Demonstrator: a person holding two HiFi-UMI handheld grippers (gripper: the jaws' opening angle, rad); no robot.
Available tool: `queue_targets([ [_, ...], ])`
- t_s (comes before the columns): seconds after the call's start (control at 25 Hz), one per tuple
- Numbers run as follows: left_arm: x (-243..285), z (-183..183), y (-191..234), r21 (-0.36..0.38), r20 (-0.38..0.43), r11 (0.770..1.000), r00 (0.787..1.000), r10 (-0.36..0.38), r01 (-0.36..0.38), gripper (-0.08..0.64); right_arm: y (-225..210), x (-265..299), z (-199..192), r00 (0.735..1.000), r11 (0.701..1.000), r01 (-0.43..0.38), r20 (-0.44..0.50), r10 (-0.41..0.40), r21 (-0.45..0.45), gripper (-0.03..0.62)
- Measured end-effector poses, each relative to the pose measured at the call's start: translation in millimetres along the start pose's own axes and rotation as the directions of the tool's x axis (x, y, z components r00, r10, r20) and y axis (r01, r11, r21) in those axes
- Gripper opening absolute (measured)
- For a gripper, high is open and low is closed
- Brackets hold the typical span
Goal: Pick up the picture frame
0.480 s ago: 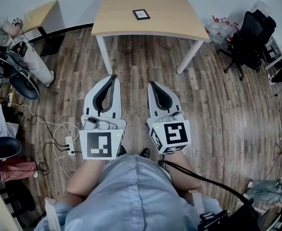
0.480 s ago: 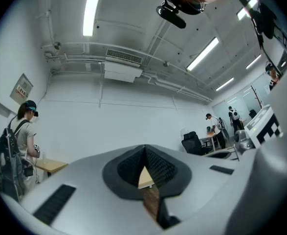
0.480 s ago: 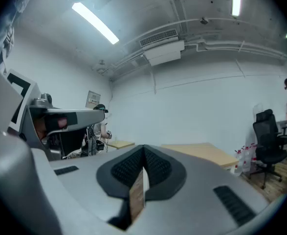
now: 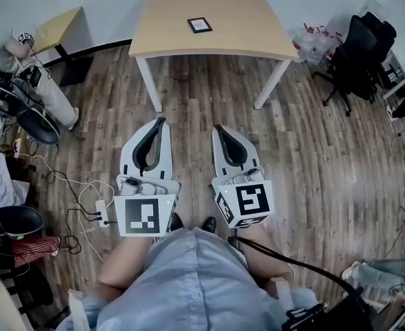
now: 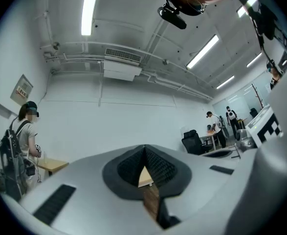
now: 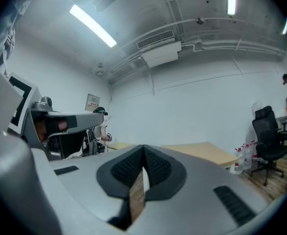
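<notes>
A small black picture frame (image 4: 199, 25) lies flat on the light wooden table (image 4: 243, 36) at the far side of the head view. My left gripper (image 4: 160, 121) and right gripper (image 4: 219, 127) are held side by side over the wooden floor, well short of the table, both pointing toward it. Both are shut with nothing between the jaws. In the left gripper view the jaws (image 5: 144, 148) meet at the tips, and the right gripper's jaws (image 6: 143, 148) do the same. The frame does not show in either gripper view.
A person with a backpack stands at the left by a small side table (image 4: 57, 26). A black office chair (image 4: 357, 57) and plastic bags (image 4: 317, 40) sit at the right. Cables and a power strip (image 4: 100, 211) lie on the floor at the left.
The table and frame sit slightly lower in the head view and the grippers a little nearer to them. Both grippers stay shut.
</notes>
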State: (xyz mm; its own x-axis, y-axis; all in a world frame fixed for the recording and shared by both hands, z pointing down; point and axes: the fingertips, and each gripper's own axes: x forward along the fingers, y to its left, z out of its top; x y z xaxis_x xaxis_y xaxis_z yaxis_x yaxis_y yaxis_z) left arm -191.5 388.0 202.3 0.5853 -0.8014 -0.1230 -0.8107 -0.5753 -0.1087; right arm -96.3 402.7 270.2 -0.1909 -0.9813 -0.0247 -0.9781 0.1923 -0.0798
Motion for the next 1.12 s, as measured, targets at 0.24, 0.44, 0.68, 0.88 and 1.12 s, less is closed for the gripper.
queue_targets([
  [0.24,1,-8,-17,0.013,-0.019,1.000,1.000,0.022,-0.022,0.000,-21,-10,0,1.000,0.999,-0.020,0.015,0.019,0.043,0.000],
  [0.44,9,-16,-33,0.015,-0.040,0.999,0.998,0.038,-0.037,0.000,-38,-9,-4,0.999,0.998,-0.047,0.004,0.047,0.047,0.000],
  [0.68,27,-36,-28,0.018,-0.081,0.999,0.996,0.041,-0.039,0.000,-52,8,-21,0.998,0.998,-0.050,-0.032,0.051,0.050,0.000],
  [0.88,63,-47,-7,0.001,-0.066,0.999,0.997,0.044,-0.044,0.000,-65,47,-32,0.997,0.998,-0.051,-0.054,0.054,0.046,0.002],
  [1.12,126,-61,29,-0.032,-0.040,0.999,0.999,0.022,-0.023,0.000,-83,121,-25,0.998,0.999,-0.051,-0.045,0.051,0.007,0.000],
])
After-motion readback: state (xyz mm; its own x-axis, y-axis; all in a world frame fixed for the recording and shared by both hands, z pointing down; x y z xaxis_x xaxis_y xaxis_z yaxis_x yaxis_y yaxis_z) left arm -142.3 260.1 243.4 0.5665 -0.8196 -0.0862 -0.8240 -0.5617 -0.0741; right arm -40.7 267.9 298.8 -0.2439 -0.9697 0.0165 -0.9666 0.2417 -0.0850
